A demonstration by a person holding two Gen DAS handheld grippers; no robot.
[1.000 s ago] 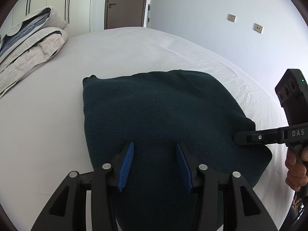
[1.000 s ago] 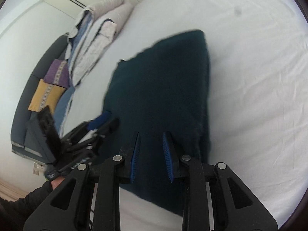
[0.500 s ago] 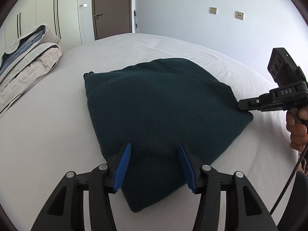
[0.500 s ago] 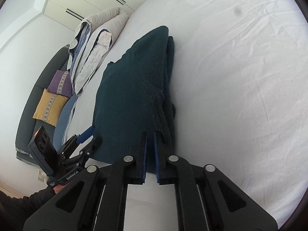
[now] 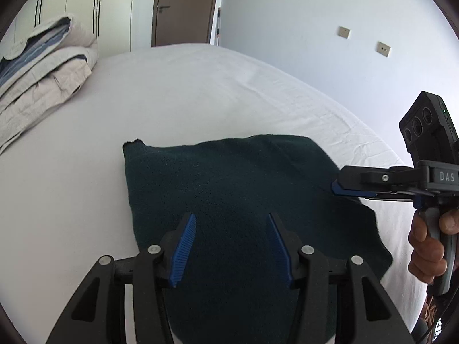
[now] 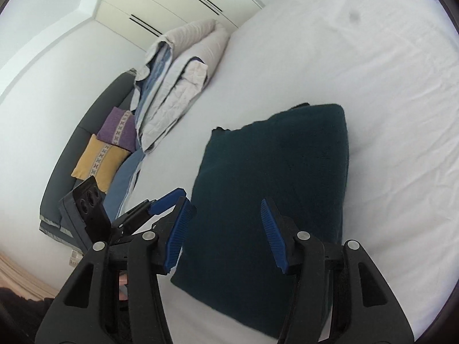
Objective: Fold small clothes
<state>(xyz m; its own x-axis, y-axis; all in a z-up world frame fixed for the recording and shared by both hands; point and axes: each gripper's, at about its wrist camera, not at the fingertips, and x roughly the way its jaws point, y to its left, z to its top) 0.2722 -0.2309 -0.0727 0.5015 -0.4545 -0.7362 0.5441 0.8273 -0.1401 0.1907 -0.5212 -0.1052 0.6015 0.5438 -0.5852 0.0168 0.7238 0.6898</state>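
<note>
A dark green folded garment (image 5: 229,189) lies flat on the white bed; it also shows in the right wrist view (image 6: 272,189). My left gripper (image 5: 232,243) is open and empty, hovering over the garment's near edge. My right gripper (image 6: 226,235) is open and empty above the garment's near end. In the left wrist view the right gripper (image 5: 341,186) reaches in from the right over the garment's right edge. In the right wrist view the left gripper (image 6: 160,203) sits at the garment's left side.
A folded grey and blue duvet (image 5: 43,77) lies at the bed's far left, also in the right wrist view (image 6: 178,77). A dark sofa with a yellow cushion (image 6: 97,163) and a purple cushion (image 6: 117,129) stands beyond the bed. A door (image 5: 183,8) is at the back.
My right gripper was shut on the garment's edge half a second ago and has now opened and let go. Both grippers sit over the flat garment again.
</note>
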